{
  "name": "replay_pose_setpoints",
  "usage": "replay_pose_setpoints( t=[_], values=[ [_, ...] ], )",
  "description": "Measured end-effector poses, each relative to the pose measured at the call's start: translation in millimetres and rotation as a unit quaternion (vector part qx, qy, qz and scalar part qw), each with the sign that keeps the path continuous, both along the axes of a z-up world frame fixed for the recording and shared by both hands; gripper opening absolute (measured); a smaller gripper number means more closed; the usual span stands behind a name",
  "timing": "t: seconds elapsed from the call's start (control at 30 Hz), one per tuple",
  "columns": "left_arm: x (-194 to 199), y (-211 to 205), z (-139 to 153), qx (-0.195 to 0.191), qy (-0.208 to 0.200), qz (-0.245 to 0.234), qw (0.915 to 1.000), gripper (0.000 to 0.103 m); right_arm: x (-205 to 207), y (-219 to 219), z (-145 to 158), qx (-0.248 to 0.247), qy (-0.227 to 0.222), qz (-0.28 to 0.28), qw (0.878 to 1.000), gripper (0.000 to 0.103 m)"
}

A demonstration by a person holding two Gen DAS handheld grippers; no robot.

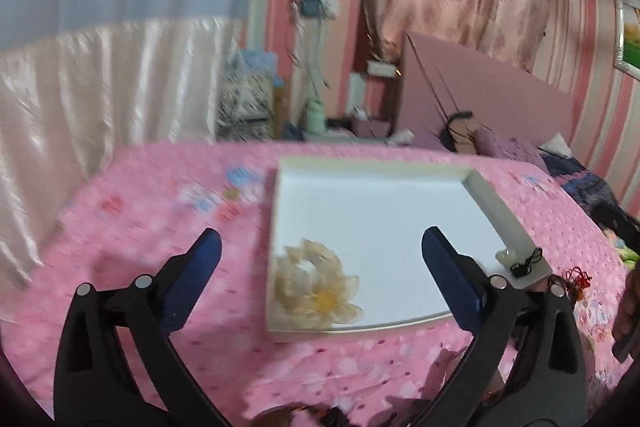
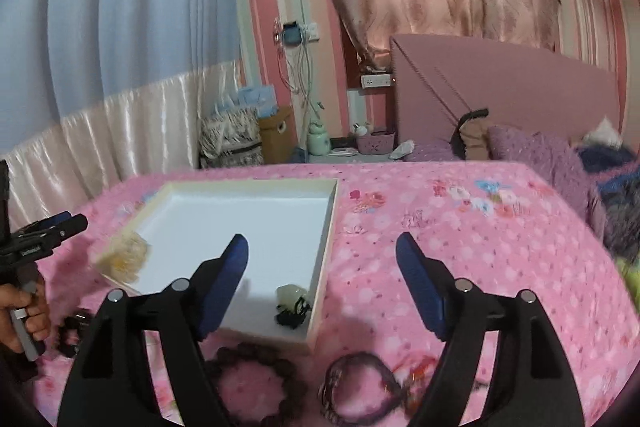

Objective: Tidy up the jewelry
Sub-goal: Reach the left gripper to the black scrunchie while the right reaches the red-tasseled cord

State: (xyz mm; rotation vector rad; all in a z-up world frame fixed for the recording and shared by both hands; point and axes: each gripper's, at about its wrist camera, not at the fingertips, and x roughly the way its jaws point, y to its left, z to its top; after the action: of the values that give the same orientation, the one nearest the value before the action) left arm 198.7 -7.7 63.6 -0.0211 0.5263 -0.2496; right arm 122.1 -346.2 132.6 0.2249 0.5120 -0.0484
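Because the white tray [image 2: 326, 227] collects the jewelry, a cream flower piece [image 1: 316, 287] lies lower left in it and a pale pendant [image 2: 290, 297] low in the right view. Both the left gripper [image 1: 320, 267] and the right gripper [image 2: 322, 267] are released, holding nothing; the bead bracelet [image 2: 256, 383] waits at the bottom of the frame.

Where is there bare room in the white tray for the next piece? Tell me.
The white tray is bare across its middle and far side, between the cream flower piece in the near left corner and the pale pendant on a black cord in the near right corner. Bracelets crowd the bedspread before it.
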Motion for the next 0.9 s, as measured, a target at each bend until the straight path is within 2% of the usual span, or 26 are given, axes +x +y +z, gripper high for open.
replay_pose_setpoints(
  t=[0.1,0.17,0.23,0.37,0.5,0.57,0.67,0.9],
  values=[
    [-25.1,12.3,6.0,-0.010,-0.003,0.010,0.9999,0.100,-29.4,-8.9,-10.4,-0.024,0.018,-0.019,0.999,0.076],
    [-51.6,24.9,-1.8,-0.025,-0.004,-0.004,0.9997,0.100,-48.7,-20.4,-18.4,-0.026,0.029,-0.034,0.999,0.076],
    [-70.2,31.3,-14.1,-0.005,0.007,-0.004,1.0000,0.100,-67.7,-34.6,-26.2,-0.024,0.043,-0.059,0.997,0.076],
    [-94.1,42.6,-40.7,0.010,0.037,0.006,0.9993,0.100,-85.3,-39.6,-37.5,-0.025,0.058,-0.057,0.996,0.076],
    [-95.5,51.8,-67.2,0.029,0.056,0.035,0.9974,0.099,-80.7,-35.9,-52.9,-0.028,0.081,-0.060,0.994,0.075],
    [-91.8,65.5,-72.3,-0.002,0.072,0.039,0.9966,0.099,-76.4,-39.1,-60.1,-0.027,0.092,-0.075,0.993,0.073],
    [-85.5,72.2,-75.3,0.007,0.078,0.060,0.9951,0.099,-71.8,-41.9,-63.0,-0.028,0.094,-0.084,0.992,0.070],
    [-79.2,66.1,-80.9,0.013,0.096,0.051,0.9940,0.099,-71.2,-49.0,-66.5,-0.011,0.083,-0.089,0.993,0.070]
  ],
)
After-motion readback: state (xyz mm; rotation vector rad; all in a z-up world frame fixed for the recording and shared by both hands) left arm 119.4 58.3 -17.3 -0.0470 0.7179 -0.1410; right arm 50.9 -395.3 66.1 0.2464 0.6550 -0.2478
